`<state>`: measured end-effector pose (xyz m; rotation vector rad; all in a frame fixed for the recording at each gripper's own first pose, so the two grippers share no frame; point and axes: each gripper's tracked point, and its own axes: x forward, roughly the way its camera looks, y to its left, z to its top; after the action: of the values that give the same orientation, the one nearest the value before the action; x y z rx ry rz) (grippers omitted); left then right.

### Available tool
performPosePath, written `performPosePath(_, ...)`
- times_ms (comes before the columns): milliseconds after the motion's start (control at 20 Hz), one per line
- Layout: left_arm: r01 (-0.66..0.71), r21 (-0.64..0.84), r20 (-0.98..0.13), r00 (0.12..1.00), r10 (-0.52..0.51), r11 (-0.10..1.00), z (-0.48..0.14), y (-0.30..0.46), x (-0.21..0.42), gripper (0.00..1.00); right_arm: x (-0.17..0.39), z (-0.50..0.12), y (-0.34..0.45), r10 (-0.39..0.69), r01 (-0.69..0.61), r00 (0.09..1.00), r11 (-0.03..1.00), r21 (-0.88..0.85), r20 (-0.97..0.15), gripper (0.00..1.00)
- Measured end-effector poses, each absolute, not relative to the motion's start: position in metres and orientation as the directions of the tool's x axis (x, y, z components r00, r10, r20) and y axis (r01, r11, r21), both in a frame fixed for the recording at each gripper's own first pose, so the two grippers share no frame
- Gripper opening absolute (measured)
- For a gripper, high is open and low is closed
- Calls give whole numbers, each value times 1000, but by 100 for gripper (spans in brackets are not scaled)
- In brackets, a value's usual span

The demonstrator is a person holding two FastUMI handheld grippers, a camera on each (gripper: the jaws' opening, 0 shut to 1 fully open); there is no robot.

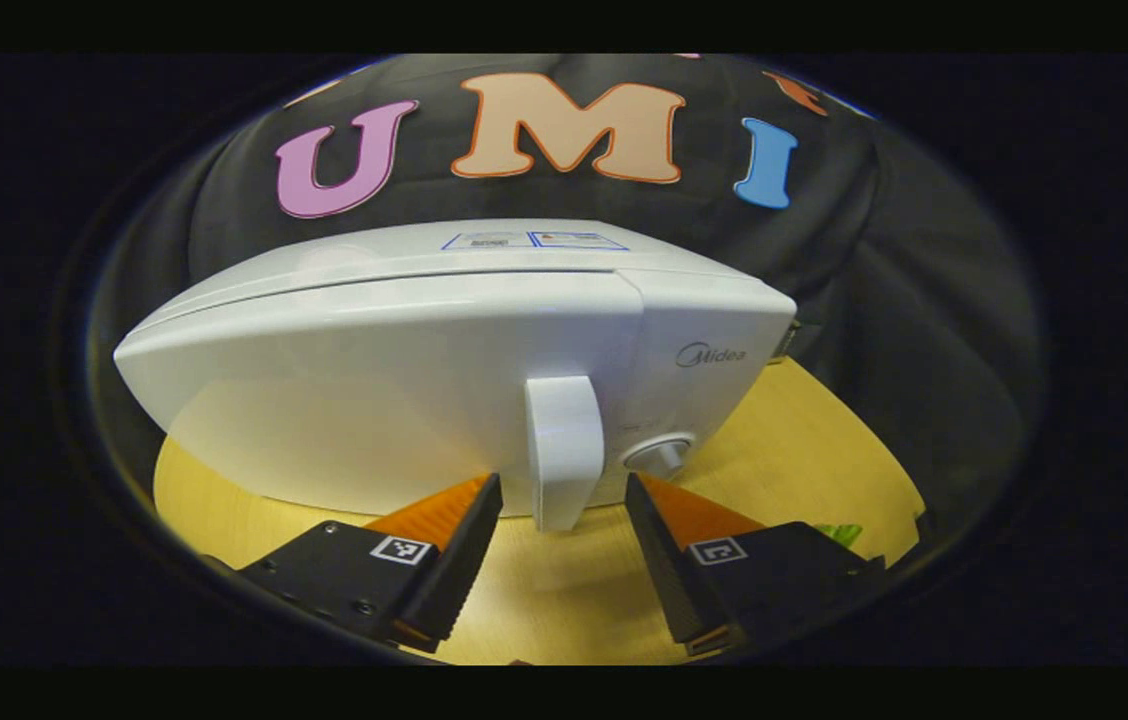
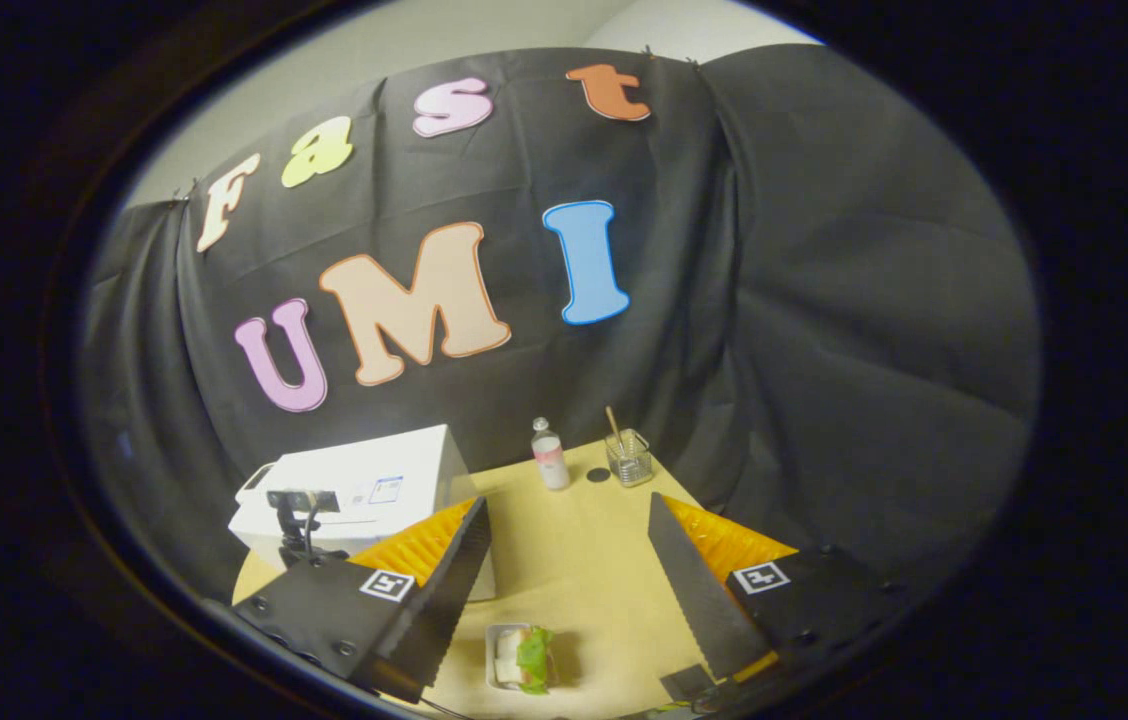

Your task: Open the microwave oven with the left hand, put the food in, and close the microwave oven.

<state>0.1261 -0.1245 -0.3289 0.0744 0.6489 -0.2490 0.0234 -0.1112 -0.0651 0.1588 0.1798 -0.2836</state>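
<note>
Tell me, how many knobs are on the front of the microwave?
1 that shows: the knob sits low on the microwave's front, right of the door handle. Another could hide behind the handle.

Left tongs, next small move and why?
Probably ease forward and shut on the door handle. The left tongs are open and lined up either side of it, not yet touching, and the microwave door looks shut.

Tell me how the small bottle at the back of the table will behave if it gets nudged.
The bottle stands tall and narrow on the table, so it probably tips easily. Its round body would likely roll once down. It looks small, so probably light.
</note>
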Motion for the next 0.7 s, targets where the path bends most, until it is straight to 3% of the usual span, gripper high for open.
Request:
performPosePath(300, 245, 4, -619, 762, -190, 970, -332, -125, 128, 71, 26, -67, -111, -248, 279, 946, 950, 141, -208, 99)
performPosePath(350, 240, 5, -622, 761, -186, 971, -332, -123, 128, 60, 26, -68, -109, -242, 274, 947, 951, 140, -209, 99)
performPosePath(500, 226, -5, -621, 763, -180, 974, -332, -118, 131, 43, 24, -69, -104, -227, 259, 950, 956, 137, -213, 99)
performPosePath(550, 223, -10, -620, 763, -181, 975, -332, -118, 130, 36, 22, -70, -102, -223, 254, 951, 958, 135, -213, 92)
performPosePath(600, 224, -15, -626, 758, -184, 974, -333, -117, 130, 33, 19, -69, -100, -220, 251, 952, 959, 133, -212, 99)
performPosePath(700, 223, -17, -624, 759, -185, 975, -334, -118, 132, 34, 14, -66, -95, -210, 239, 957, 962, 134, -200, 99)
